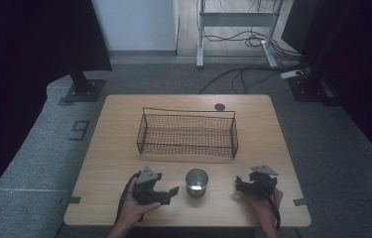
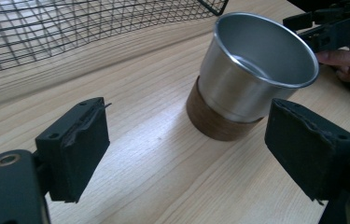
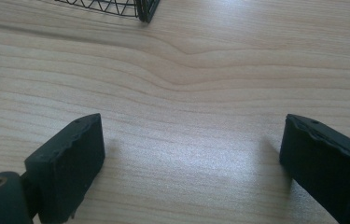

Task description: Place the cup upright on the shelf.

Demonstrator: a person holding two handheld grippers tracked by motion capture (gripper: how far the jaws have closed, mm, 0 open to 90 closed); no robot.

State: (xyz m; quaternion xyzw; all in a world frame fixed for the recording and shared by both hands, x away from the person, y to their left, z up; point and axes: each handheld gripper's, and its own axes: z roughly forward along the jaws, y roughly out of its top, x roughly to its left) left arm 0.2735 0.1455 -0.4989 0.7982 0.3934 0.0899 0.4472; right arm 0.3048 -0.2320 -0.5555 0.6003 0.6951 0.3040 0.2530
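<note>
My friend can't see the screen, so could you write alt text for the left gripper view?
A steel cup with a brown base stands upright on a wooden table, just beyond two open black jaws. A wire basket sits behind it.

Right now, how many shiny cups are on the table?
1. The metal cup stands upright near the front edge of the table, between the left gripper and the right gripper, in front of the wire basket.
</note>
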